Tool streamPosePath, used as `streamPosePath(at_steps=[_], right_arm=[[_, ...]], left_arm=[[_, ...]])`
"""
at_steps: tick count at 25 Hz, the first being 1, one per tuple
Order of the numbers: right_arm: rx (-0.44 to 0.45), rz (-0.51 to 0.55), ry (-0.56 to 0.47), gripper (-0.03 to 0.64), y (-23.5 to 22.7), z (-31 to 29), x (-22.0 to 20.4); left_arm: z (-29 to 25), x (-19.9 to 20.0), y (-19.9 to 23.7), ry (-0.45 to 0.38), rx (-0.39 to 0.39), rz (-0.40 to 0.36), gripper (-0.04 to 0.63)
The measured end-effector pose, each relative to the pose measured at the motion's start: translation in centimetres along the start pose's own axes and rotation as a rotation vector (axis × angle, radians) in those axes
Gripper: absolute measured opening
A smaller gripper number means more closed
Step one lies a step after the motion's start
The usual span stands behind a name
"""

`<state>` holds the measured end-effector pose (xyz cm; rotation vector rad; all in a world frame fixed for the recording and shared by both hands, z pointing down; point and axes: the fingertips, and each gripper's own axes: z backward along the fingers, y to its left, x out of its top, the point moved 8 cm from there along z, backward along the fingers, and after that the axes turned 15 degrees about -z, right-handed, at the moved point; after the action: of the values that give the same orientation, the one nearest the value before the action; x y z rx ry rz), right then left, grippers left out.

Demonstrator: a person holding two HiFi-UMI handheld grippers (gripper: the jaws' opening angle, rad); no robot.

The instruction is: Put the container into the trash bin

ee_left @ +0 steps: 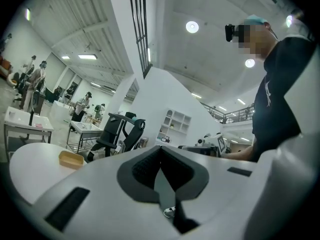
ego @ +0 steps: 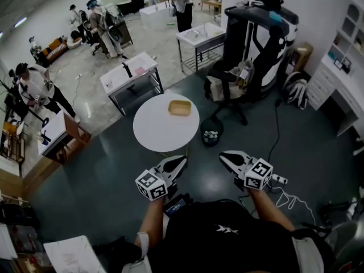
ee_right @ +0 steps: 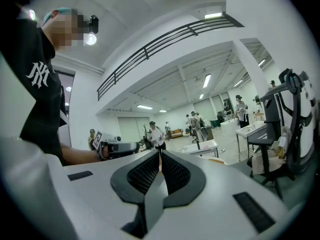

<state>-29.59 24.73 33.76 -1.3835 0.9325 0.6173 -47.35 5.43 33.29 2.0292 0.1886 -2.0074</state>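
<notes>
Evidently both arms are bent at the person's waist, each hand holding its tool level and pointing forward: the left gripper (ego: 181,160) and the right gripper (ego: 224,156) sit side by side, a little apart. Both have their jaws pressed together with nothing between them. Ahead stands a round white table (ego: 149,134). A black trash bin (ego: 211,134) sits on the dark floor just beside its right edge, with a black office chair (ego: 250,67) behind. The tan container (ego: 180,108) lies on the table's far side, well apart from both grippers, and nothing blocks the way.
</notes>
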Motion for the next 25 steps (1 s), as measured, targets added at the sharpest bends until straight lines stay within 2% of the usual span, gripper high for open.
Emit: streamPosePath(at_steps=[6,10,14,25], right_arm=[[-0.027,-0.027,0.0,0.04,-4.4,-0.4,1.5],[0.022,-0.051,0.024,0.04,-7.2,-2.1,1.9],[0.097,-0.047,0.066,0.04,-11.0,-4.5,3.8],[0.265,-0.023,0.135,0.041,-21.5,-7.5,13.4]], left_arm=[[-2.5,-1.2,3.1,0.012,-0.007,0.028,0.003],[-4.4,-1.7,5.0,0.039,0.019,0.04,0.004],[-7.0,-1.6,7.4,0.053,0.083,0.039,0.003],[-14.2,0.9,12.1,0.065,0.297,0.052,0.003]])
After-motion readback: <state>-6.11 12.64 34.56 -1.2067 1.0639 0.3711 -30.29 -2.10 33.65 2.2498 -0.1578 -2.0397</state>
